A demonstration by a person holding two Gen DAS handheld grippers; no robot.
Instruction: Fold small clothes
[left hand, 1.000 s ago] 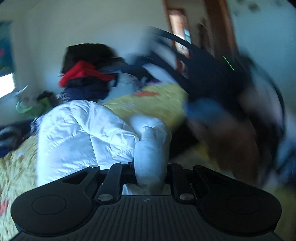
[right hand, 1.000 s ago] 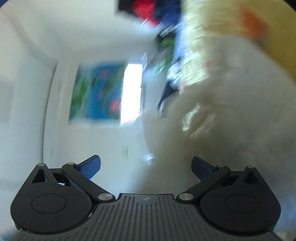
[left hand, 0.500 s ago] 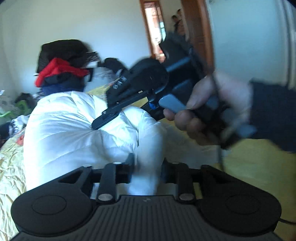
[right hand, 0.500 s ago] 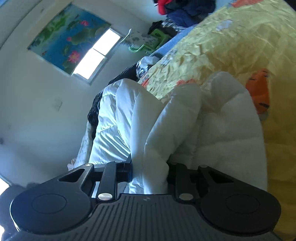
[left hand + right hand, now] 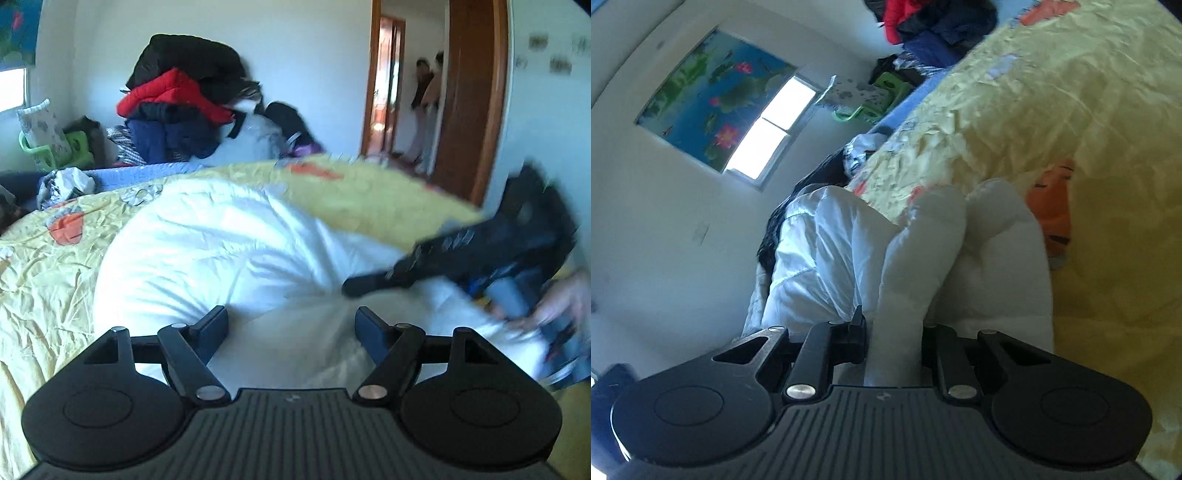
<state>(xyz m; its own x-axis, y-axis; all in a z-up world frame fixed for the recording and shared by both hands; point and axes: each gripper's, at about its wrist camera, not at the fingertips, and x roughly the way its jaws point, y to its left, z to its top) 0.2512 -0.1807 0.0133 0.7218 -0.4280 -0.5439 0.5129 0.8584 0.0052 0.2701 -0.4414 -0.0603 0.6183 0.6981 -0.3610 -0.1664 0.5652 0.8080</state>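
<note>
My left tongs (image 5: 291, 325) have just opened wide, dropping the white puffer jacket (image 5: 221, 251), while my right tongs (image 5: 894, 343) have just closed, pinching its padded fold to carry the next fold.

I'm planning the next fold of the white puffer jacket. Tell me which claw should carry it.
Right. The right claw is clamped on a fold of the white puffer jacket. The left claw has just been opening and stands apart over the jacket, holding nothing.

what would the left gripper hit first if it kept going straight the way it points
Most likely the white jacket: it fills the view right ahead of the open left gripper, lying on the yellow bedspread. Depth is hard to judge.
</note>
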